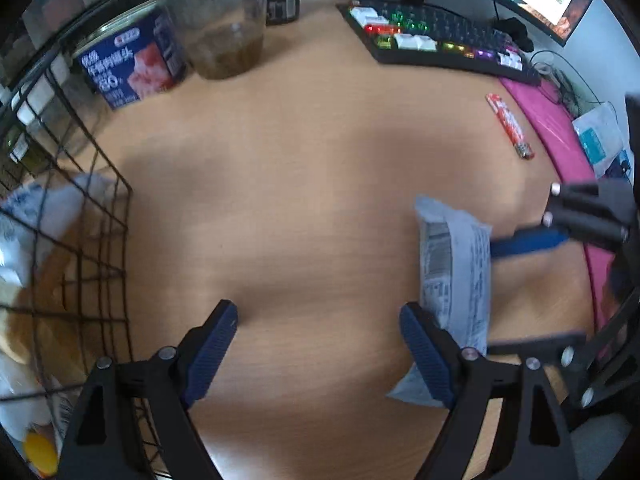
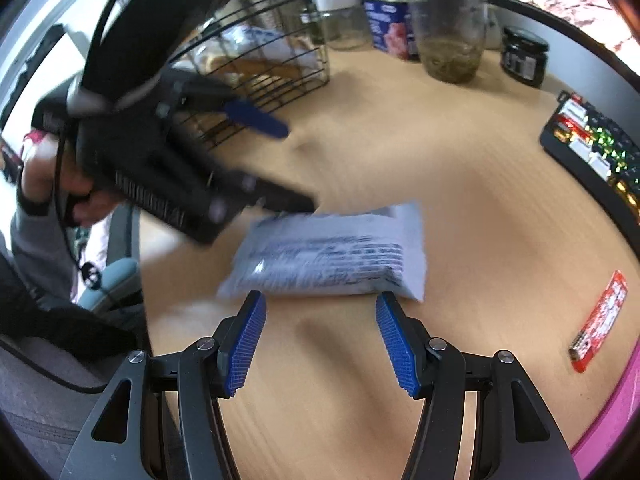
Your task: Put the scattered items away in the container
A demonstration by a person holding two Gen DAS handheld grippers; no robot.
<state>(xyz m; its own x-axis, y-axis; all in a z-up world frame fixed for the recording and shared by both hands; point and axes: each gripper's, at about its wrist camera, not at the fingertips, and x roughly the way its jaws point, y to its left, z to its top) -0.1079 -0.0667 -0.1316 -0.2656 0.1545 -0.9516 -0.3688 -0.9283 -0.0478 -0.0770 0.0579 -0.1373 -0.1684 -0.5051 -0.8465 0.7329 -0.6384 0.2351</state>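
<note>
some packets already in basket (image 1: pixel 100 240); white pouch (image 2: pixel 332 256) and red stick (image 2: pixel 600 316) left on desk; both grippers (image 1: pixel 318 344) (image 2: pixel 320 336) apart, empty

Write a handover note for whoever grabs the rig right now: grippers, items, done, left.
Left gripper: open, empty, over bare desk between the wire basket and the white snack packet.
Right gripper: open, empty, just short of the same packet, which lies flat on the desk.
Done: the basket already holds some packets.
Left: the white packet, then the red stick wrapper lying near the pink mat. Both are still on the desk, outside the basket.
Frames are motion-blurred, so check the packet's position before closing.
</note>
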